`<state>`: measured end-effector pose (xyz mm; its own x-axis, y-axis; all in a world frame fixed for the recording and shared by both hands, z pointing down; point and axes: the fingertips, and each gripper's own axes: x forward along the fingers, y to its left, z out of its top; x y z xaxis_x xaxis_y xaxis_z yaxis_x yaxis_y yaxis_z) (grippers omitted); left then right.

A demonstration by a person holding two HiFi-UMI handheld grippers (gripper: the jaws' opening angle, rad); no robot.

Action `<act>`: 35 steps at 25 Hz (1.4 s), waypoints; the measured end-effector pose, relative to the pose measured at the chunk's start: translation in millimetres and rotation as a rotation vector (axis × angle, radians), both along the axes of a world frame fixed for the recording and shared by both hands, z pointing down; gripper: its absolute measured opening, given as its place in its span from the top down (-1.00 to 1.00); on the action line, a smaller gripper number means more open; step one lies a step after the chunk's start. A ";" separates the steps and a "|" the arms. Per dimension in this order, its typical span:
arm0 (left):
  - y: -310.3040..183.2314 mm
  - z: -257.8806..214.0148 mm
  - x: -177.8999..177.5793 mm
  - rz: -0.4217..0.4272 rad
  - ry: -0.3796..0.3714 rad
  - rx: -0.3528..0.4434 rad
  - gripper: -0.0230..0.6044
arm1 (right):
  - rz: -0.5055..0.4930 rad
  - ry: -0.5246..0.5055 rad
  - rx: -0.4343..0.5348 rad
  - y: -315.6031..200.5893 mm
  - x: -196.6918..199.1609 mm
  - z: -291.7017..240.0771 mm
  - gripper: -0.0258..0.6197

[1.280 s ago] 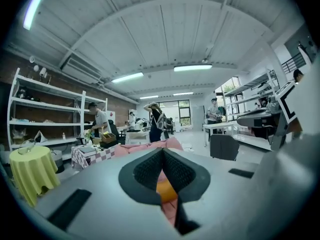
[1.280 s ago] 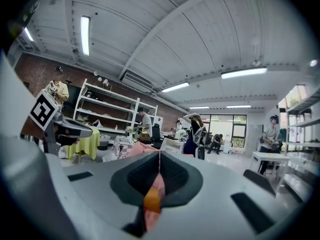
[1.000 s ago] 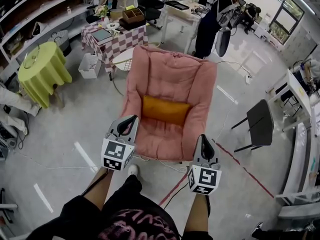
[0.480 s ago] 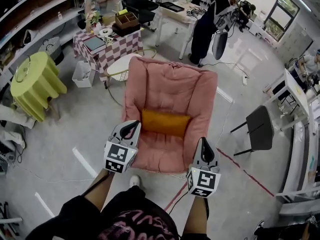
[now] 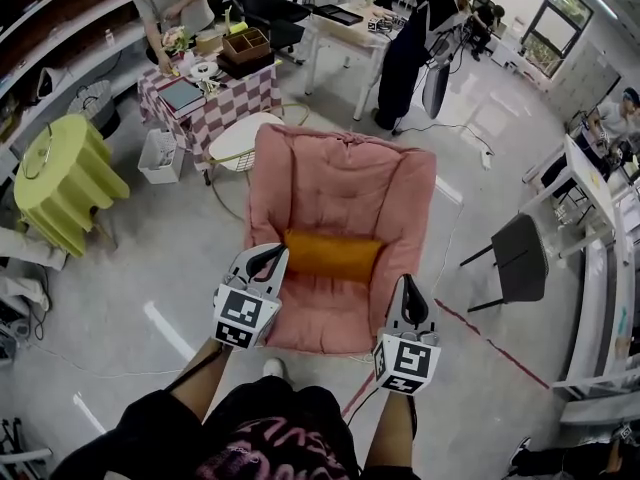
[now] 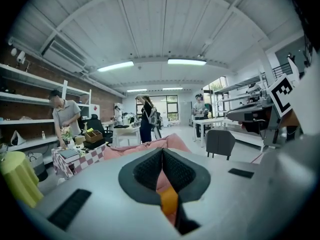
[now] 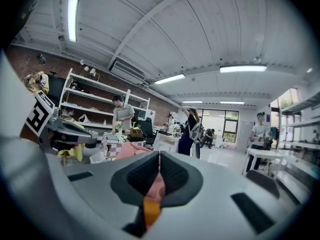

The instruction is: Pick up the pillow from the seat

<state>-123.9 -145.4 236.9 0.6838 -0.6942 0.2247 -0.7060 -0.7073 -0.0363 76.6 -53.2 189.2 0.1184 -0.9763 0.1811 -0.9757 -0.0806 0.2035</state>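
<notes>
The orange rectangular fabric pillow (image 5: 333, 255) is laid across the seat of the pink padded armchair (image 5: 345, 173), against its backrest. The left gripper (image 5: 268, 260) is held just beside it at 9 o'clock, the right gripper (image 5: 408, 293) at 4 o'clock, both clenched on nothing

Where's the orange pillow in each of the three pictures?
Head view: the pillow lies mid-picture on the pink chair.
Left gripper view: pillow low centre, an orange sliver below the shut left claw.
Right gripper view: pillow low centre, an orange sliver below the shut right claw.
Shared landmark: the pink chair.
</notes>
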 end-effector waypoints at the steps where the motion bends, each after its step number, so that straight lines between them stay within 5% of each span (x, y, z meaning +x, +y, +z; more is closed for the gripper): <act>1: -0.6 -0.5 0.6 0.002 0.001 0.001 0.89 | -0.001 0.001 -0.002 -0.3 -0.7 0.8 0.85; 15: 9.2 -7.2 14.8 0.019 -0.018 0.022 0.89 | -0.008 -0.054 0.037 9.0 13.0 -10.6 0.85; 35: -0.6 5.4 59.1 -0.150 -0.079 -0.005 0.89 | -0.171 -0.085 -0.044 -25.8 73.1 35.6 0.85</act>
<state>-64.8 -146.0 242.2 0.5526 -0.7859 0.2775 -0.7987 -0.5945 -0.0931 149.7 -79.1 224.8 -0.0663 -0.9718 0.2265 -0.9882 0.0953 0.1197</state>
